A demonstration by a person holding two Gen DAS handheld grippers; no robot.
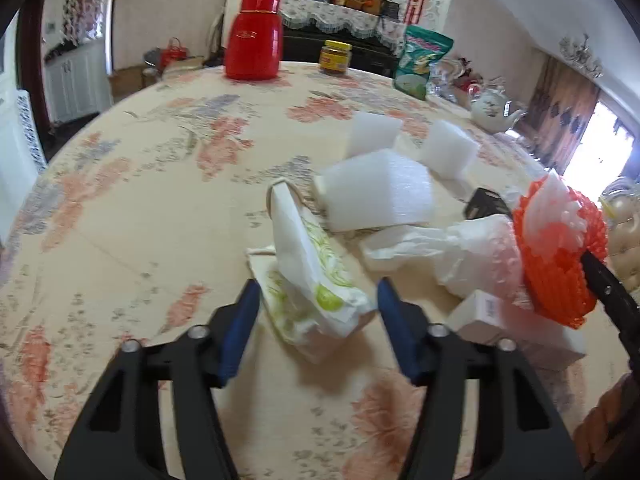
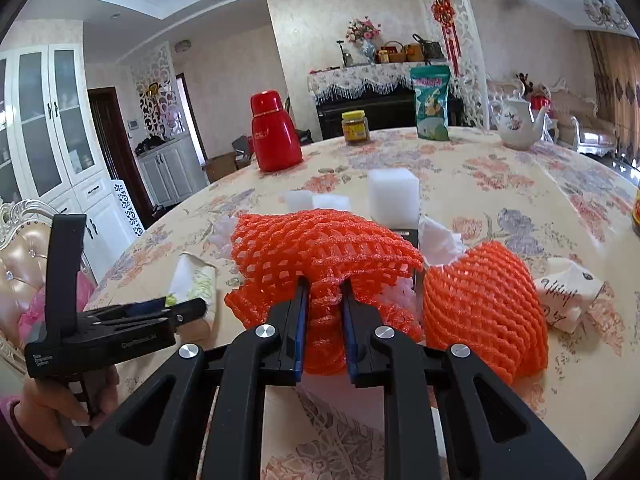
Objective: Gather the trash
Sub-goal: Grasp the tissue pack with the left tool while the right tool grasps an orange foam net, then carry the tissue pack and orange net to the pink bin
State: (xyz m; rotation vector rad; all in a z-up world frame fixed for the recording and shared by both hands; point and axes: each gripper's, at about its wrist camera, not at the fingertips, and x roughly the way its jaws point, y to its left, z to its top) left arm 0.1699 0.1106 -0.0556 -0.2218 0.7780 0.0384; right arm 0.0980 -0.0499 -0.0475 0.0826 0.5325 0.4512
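My right gripper (image 2: 325, 292) pinches the orange foam net (image 2: 320, 248) between its fingers to lift it. My left gripper (image 1: 318, 304) stands half-open around the tissue pack (image 1: 316, 280), not yet gripping.

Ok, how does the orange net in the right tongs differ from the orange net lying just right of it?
The gripped net is stretched into open mesh and crumpled, one end bunched between the right tongs; the other net is tightly ribbed. The gripped net sprawls wide; the other net sits as a compact dome on the tablecloth, untouched. Both are orange foam netting.
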